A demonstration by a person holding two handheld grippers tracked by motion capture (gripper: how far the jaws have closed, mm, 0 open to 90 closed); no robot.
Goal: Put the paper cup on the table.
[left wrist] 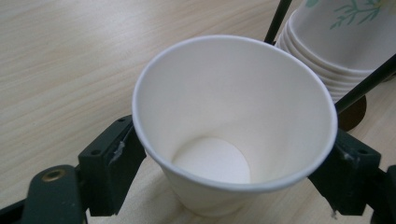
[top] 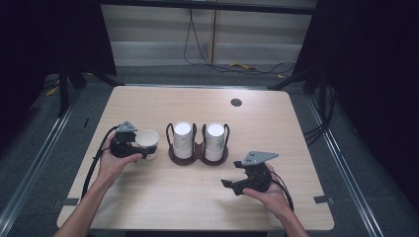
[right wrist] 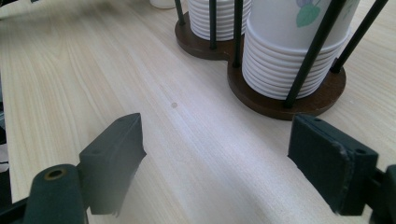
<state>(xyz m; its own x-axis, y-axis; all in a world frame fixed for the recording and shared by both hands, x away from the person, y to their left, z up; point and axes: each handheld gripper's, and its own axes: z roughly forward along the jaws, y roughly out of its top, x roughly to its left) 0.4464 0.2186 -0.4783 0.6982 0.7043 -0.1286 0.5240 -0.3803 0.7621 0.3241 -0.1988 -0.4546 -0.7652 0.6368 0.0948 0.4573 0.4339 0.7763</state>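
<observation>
A white paper cup (top: 148,138) stands mouth up at the table's left, just left of a dark wooden cup holder (top: 198,159). My left gripper (top: 142,149) is shut on this cup, one pad on each side of its wall (left wrist: 224,116). The holder has black wire rods and carries two stacks of upturned paper cups (top: 183,138) (top: 215,139); the stacks have a leaf print (right wrist: 299,28). My right gripper (top: 231,174) hovers over the table near the front right, open, with bare wood between its jaws (right wrist: 219,158). It points toward the holder's base (right wrist: 280,106).
The light wooden table (top: 197,202) has a round cable hole (top: 236,102) at the back right. Cables trail from both grippers toward the front edge. Beyond the table is a dark floor with frame legs and loose cables.
</observation>
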